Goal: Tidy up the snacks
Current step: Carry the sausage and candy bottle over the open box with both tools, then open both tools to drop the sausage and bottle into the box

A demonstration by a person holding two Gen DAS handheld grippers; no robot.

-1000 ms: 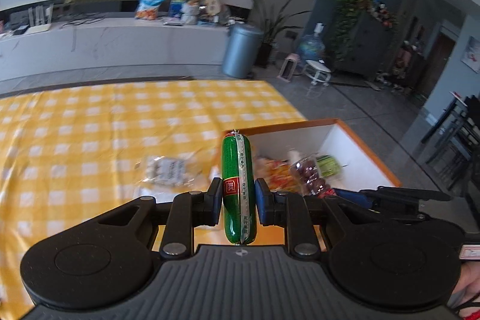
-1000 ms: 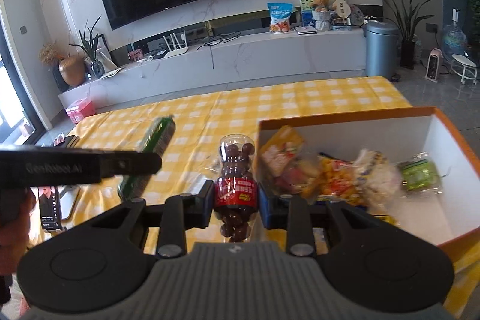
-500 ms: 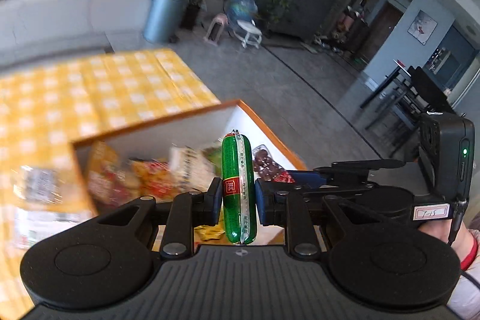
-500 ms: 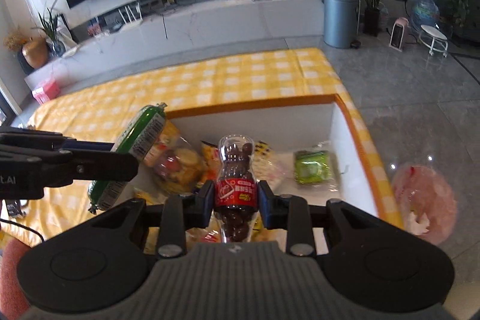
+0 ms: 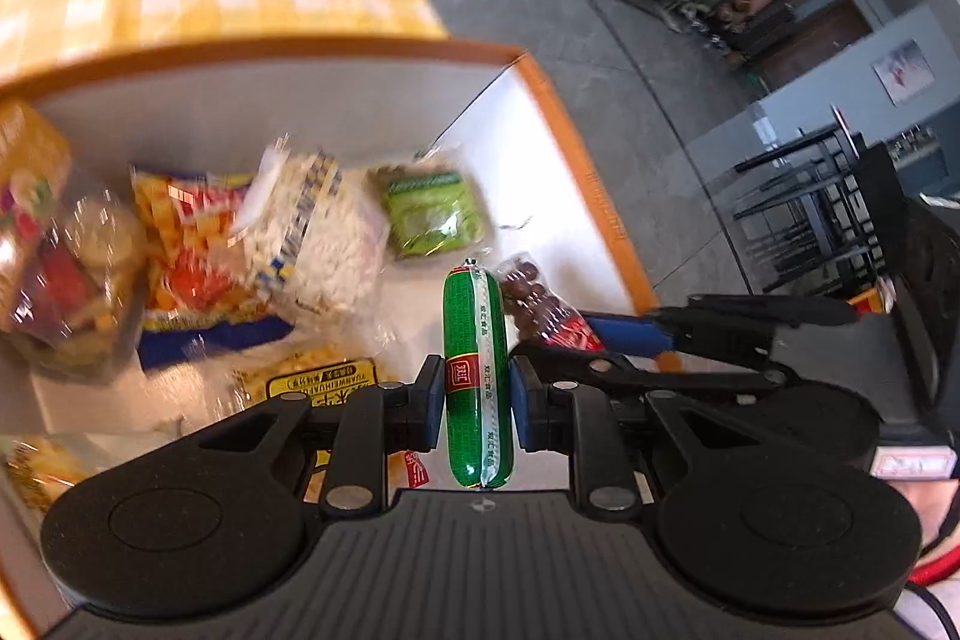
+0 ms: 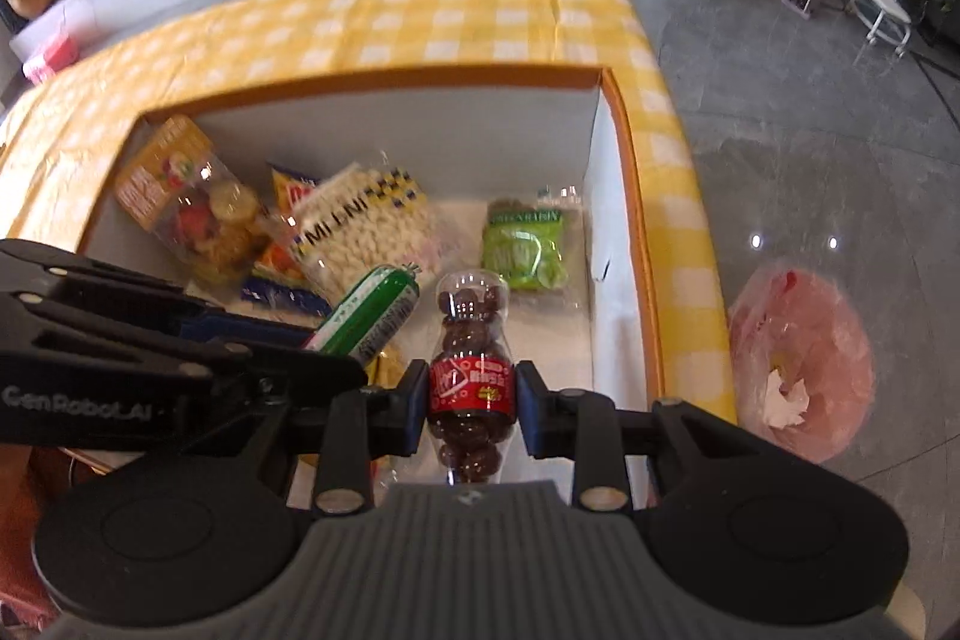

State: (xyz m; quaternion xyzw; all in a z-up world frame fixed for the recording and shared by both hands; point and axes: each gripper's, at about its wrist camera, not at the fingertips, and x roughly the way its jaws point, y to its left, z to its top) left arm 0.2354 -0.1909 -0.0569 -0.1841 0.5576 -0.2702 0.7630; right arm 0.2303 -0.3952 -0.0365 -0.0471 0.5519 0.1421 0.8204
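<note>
Now over box (image 5: 576, 142): sausage (image 5: 477, 370) btwn fingers (image 5: 431, 403) (clamped)

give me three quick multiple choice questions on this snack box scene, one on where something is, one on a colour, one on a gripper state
1. Where does the green clear-wrapped snack packet lie?
A. on the floor
B. inside the orange-rimmed white box
C. on the yellow checked tablecloth

2. What colour is the label on the clear bottle of brown chocolate balls?
A. red
B. blue
C. white

3. What is the left gripper doing?
A. standing open, empty
B. shut on the green plastic-wrapped sausage
C. shut on a yellow bag

Answers: 1 B, it rests on the box floor near the right wall. 2 A, a red band wraps its middle. 3 B, both pads press the sausage's sides.
</note>
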